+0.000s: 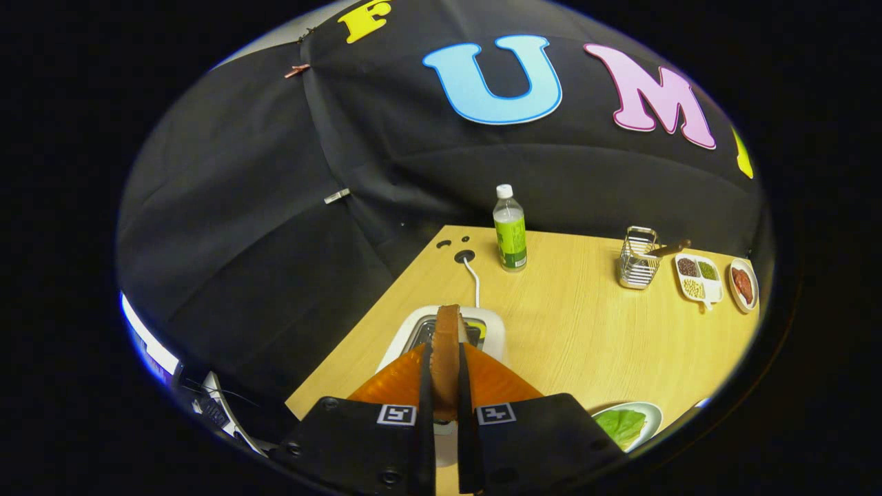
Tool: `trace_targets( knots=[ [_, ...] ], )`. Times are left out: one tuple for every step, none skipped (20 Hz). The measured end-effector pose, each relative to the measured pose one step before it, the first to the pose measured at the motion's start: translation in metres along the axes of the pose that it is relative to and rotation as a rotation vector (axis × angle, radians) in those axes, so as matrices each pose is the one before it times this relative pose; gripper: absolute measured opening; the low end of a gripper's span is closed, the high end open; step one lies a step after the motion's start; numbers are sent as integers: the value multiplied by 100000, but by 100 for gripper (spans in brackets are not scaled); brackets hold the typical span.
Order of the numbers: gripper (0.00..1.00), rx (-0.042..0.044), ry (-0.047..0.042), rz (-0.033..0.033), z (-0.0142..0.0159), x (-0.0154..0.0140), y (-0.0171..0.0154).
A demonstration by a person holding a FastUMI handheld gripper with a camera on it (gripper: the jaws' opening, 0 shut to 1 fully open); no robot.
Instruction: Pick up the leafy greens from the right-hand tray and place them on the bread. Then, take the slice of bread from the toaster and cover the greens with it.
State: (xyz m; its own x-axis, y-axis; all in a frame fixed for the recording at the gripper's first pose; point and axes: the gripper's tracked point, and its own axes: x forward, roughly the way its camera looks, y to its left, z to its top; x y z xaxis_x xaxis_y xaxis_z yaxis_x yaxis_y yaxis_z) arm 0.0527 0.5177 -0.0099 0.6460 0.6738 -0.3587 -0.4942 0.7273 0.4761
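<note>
While the gripper (444, 365) stands over the white toaster (490, 329), its two fingers are clamped on the slice of bread (446, 348) — held on edge, just above the slot. Beyond them a corded hole and a bottle (510, 229) stand on the wooden table (579, 324). Further right: a wire basket (637, 257), a divided dish (699, 277), a small plate (743, 284) — and, nearer the fingers, the leafy greens (621, 425) on a plate (654, 415).
</note>
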Motion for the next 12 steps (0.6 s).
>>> trace_targets(
  knots=[
    [17, -540, -1458, 645, 705, -874, -61],
    [17, -802, -1621, 534, 711, -874, -88],
    [17, -829, -1500, 243, 587, -861, -184],
    [17, -563, -1273, -126, 643, -963, -247],
    [17, -443, -1647, -420, 629, -932, -312],
    [17, 141, -1968, -418, 665, -943, -408],
    [17, 784, -1280, -352, 504, -1070, -485],
    [17, 1026, -1234, -687, 456, -1042, -640],
    [17, 518, -1005, -1323, 354, -908, -957],
    [17, 217, -990, -1854, 350, -985, -1105],
    [17, 354, -1155, -2093, 204, -975, -1238],
    [17, 594, -725, -2365, -23, -984, -1264]
  ],
)
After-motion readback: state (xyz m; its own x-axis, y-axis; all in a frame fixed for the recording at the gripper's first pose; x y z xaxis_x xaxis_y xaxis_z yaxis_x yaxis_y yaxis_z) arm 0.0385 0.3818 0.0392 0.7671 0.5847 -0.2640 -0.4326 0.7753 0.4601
